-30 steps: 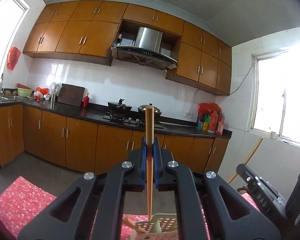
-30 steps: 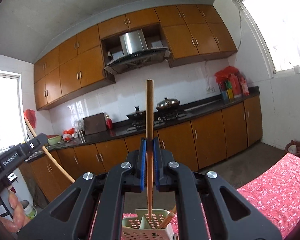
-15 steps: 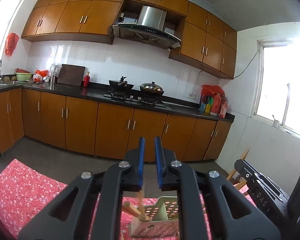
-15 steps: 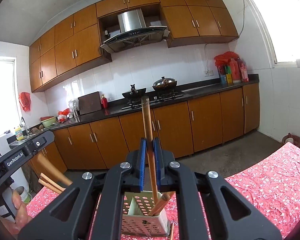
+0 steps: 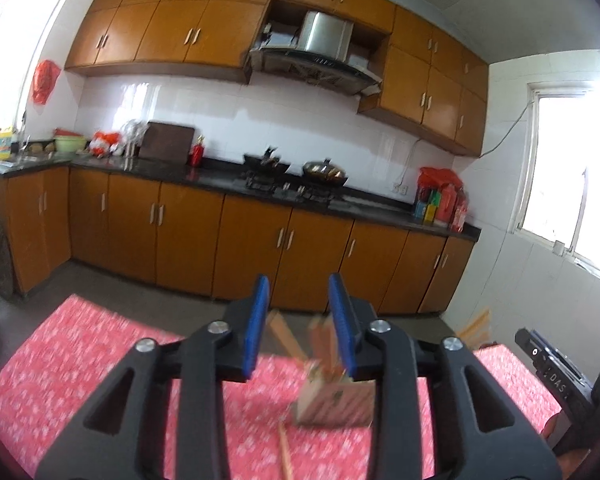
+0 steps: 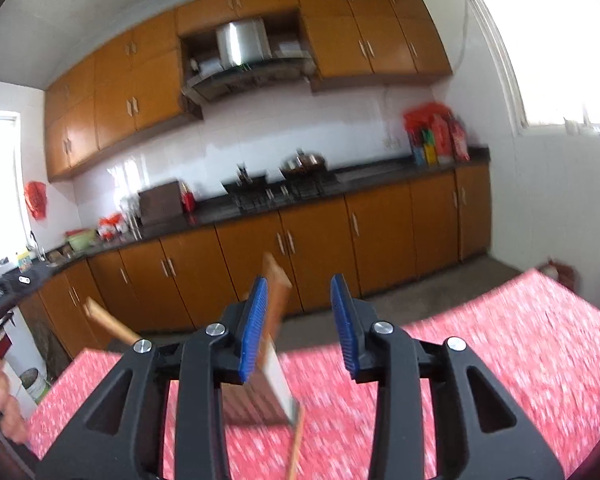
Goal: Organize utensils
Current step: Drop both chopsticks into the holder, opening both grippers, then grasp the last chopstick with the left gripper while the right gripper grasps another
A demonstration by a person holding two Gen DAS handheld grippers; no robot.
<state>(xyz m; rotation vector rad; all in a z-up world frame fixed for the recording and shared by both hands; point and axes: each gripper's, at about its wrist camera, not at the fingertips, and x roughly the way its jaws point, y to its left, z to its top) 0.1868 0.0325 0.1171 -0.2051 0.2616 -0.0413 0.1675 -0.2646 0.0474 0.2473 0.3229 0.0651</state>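
Observation:
A perforated utensil holder [image 5: 334,402] stands on the red floral tablecloth [image 5: 80,360] with several wooden chopsticks [image 5: 284,334] leaning in it. My left gripper [image 5: 300,320] is open and empty just above and behind it. The holder also shows in the right wrist view [image 6: 268,392], blurred, with chopsticks [image 6: 278,288] sticking up. My right gripper [image 6: 298,320] is open and empty, to the right of those chopsticks. One loose chopstick [image 5: 286,452] lies on the cloth in front of the holder; it also shows in the right wrist view [image 6: 296,444].
The right gripper's black body [image 5: 556,376] shows at the right of the left wrist view. A hand [image 6: 0,396] shows at the left edge of the right wrist view. Kitchen cabinets [image 5: 180,236] and a stove counter stand beyond the table.
Both grippers let go of their chopsticks, which dropped into the holder, and both jaws opened wide. Both views have tilted down toward the table.

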